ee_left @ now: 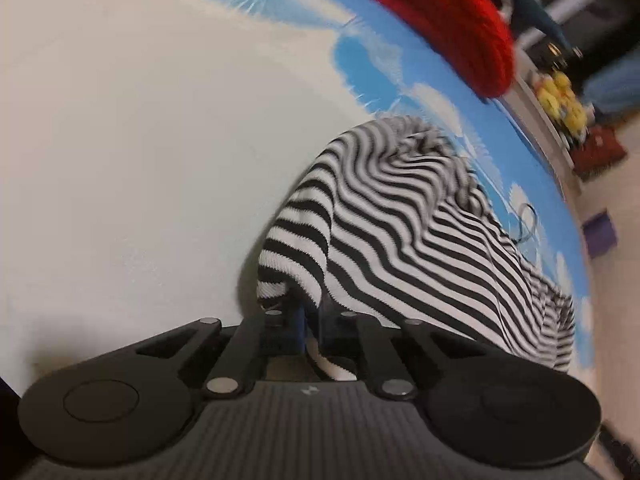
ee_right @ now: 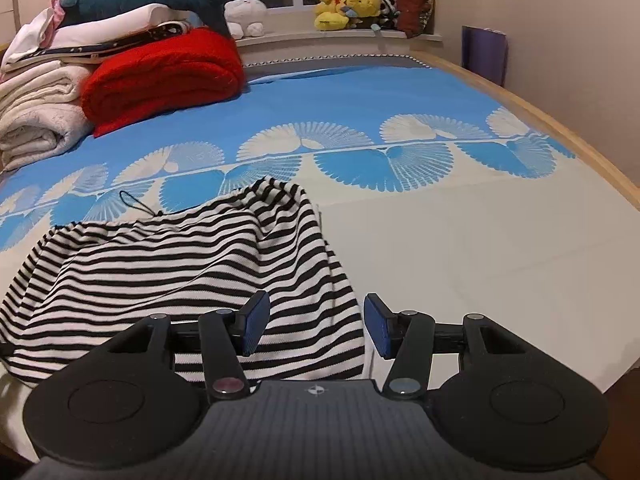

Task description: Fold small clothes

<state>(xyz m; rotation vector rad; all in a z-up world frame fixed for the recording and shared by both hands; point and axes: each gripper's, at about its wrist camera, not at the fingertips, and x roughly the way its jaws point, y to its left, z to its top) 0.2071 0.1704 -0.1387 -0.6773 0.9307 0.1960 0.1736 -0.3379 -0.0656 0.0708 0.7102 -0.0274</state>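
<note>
A black-and-white striped garment point(ee_right: 172, 280) lies bunched on a bed point(ee_right: 480, 248), on the pale part of the bed cover close to its near edge, with its far hump reaching the band of blue fan shapes.

Left to right: the left claw point(ee_left: 308, 328) is shut on a hem of the striped garment, which drapes up and away from its tips toward the blue band. The cloth hides the pads, so how much fabric is pinched cannot be told. The likely risk here is a thin bite: if only the hem's edge is caught, a lift could let it slide free and the fold would collapse. A second risk is that more than one layer is pinched, which would drag the whole heap rather than turn one flap.

Further right, the right claw point(ee_right: 316, 330) stands apart, holding nothing. The garment's right side lies between and beneath its blue pads point(ee_right: 256, 328), the cloth's edge just inside the right pad. Closing here might miss that edge or grab a crooked fold.

A red blanket point(ee_right: 168, 76) sits well apart at the far left corner.
</note>
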